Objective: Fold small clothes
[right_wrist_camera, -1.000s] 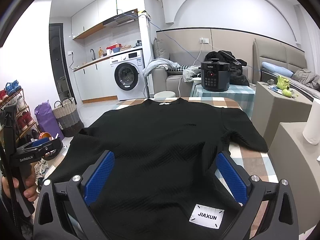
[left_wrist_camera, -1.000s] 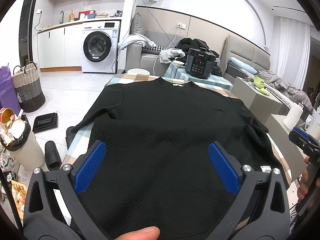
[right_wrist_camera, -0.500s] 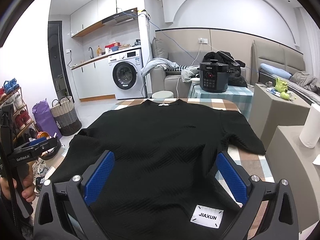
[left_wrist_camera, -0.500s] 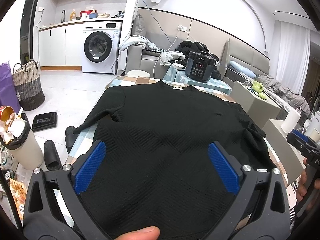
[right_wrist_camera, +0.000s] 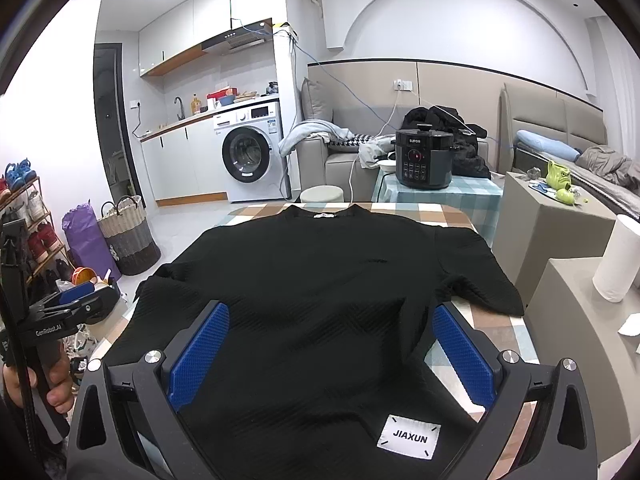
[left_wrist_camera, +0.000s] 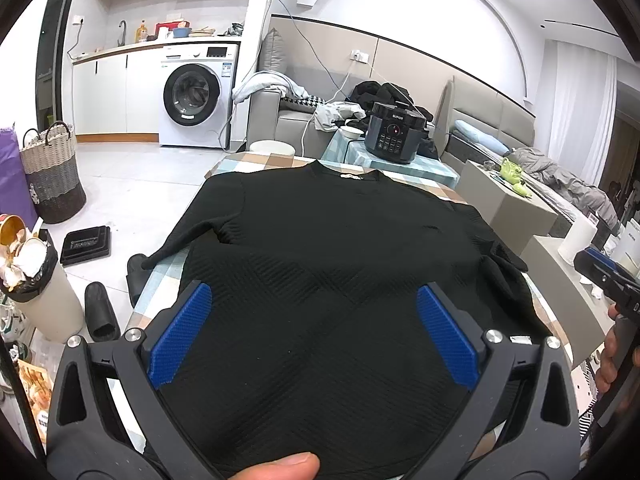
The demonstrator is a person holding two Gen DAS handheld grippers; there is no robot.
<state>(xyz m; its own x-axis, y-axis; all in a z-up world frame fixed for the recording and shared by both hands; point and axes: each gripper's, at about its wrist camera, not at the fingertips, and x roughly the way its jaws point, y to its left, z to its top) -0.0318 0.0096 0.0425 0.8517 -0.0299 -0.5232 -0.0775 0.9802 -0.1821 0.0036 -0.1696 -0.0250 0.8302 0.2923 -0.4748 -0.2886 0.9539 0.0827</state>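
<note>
checked cloth covers the worktop (right_wrist_camera: 460, 216), which stands in a lived-in room with a kitchen strip at the far side.

left tongs (left_wrist_camera: 314, 334) hang over the near hem of a black t-shirt (left_wrist_camera: 340, 264), their blue pads spread wide apart with nothing between them; a fingertip of the holding hand shows at the bottom edge of that view. right tongs (right_wrist_camera: 328, 350) hover over the same hem further to the right, also spread wide and gripping nothing. in the right wrist view the left tongs appear at the left edge, held in a hand (right_wrist_camera: 56, 380), off the side of the worktop.

the black t-shirt lies flat and face up on the worktop, collar at the far end, hem toward the tongs. its fabric has a woven herringbone texture. the left sleeve hangs off the worktop's left edge, the right sleeve lies spread near the right edge. a white label reading jiaxun (right_wrist_camera: 409, 436) sits on the hem by the right tongs.

beyond the worktop a black pressure cooker (right_wrist_camera: 425, 160) stands on a small table with a blue checked cloth. a washing machine (right_wrist_camera: 250, 160) sits under the kitchen counter, a woven basket (right_wrist_camera: 128, 236) stands on the floor at left, and a paper towel roll (right_wrist_camera: 618, 260) stands on a grey block at right.
</note>
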